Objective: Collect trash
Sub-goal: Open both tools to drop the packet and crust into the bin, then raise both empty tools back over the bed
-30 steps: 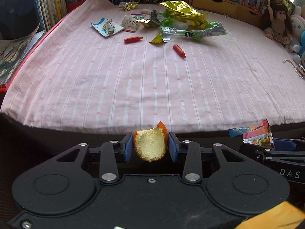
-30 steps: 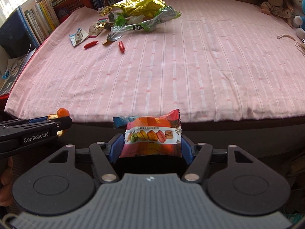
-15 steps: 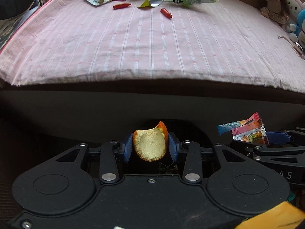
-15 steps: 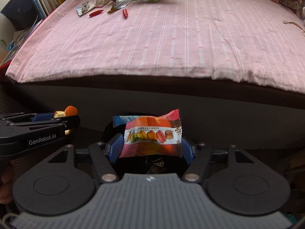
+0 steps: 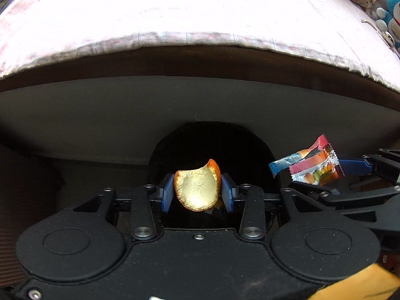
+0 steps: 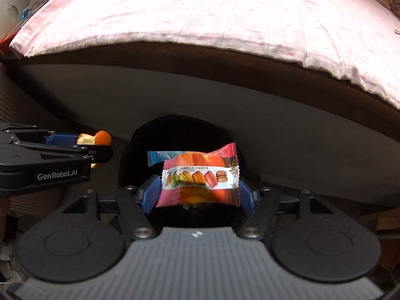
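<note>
On the left, our left gripper (image 5: 197, 196) has its blue pads closed partway on a curled piece of orange peel, pale pith facing the camera (image 5: 196, 190). The peel sits upright between the pads, over the dark round opening of a black bin (image 5: 212, 145) that stands below the near edge of the bed. We judge the peel light, fairly stiff along its curve and liable to crack if squeezed harder. The grip across its two edges looks right, and a small opening should let it fall.

To the right, our right gripper (image 6: 198, 192) stands wider, pads against the two short ends of a pink and orange crinkly plastic macaron snack packet (image 6: 200, 177), with a blue wrapper strip (image 6: 160, 157) poking out behind it. Both hang over the same dark bin mouth (image 6: 180, 130). We judge the packet very light, slippery and easily buckled. It may cling to a pad or drift sideways when let go, so it should be released well inside the rim.

More wrappers remain at the far edge of the pink striped bedsheet (image 6: 225, 17).
</note>
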Tool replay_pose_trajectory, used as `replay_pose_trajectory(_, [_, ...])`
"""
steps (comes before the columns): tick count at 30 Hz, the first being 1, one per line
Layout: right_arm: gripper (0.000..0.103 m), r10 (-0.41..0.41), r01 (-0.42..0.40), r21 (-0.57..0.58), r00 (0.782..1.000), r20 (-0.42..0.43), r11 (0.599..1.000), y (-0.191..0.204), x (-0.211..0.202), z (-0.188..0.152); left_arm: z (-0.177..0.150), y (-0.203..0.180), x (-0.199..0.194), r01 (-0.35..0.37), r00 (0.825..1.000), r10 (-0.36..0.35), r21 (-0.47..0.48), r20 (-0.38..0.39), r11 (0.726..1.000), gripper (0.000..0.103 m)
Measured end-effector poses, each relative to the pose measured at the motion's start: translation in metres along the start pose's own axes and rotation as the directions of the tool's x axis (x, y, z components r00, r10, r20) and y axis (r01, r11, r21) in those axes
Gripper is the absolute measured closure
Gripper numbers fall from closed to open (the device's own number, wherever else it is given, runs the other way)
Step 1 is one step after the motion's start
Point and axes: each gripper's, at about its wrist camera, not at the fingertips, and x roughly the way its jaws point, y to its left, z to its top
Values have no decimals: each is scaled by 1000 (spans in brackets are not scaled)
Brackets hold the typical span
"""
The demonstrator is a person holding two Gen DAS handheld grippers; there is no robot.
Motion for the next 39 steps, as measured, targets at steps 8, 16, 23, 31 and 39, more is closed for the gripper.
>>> replay_pose_trajectory(8, [21, -9, 8, -20, 1000, -17, 1000, 7, 22, -1, 6, 9, 21, 48, 999, -48, 6, -20, 999, 59])
replay_pose_trajectory(16, [16, -11, 11, -21, 1000, -18, 1000, 13, 33, 2, 17, 10, 31, 81, 997, -81, 4, -9, 997, 39])
replay_pose_trajectory(23, [13, -2, 1, -24, 1000, -18, 1000, 7, 34, 9, 20, 5, 31, 56, 998, -57, -11, -5, 998, 32])
replay_pose_trajectory(31, [13, -6, 6, 9, 1000, -1, 1000, -1, 27, 14, 35, 6, 20, 36, 999, -36, -3, 0, 999, 27])
replay_pose_trajectory(39, [13, -17, 16, 53, 1000, 22, 998, -8, 8, 23, 45, 0, 0, 18, 1000, -18, 12, 19, 1000, 23])
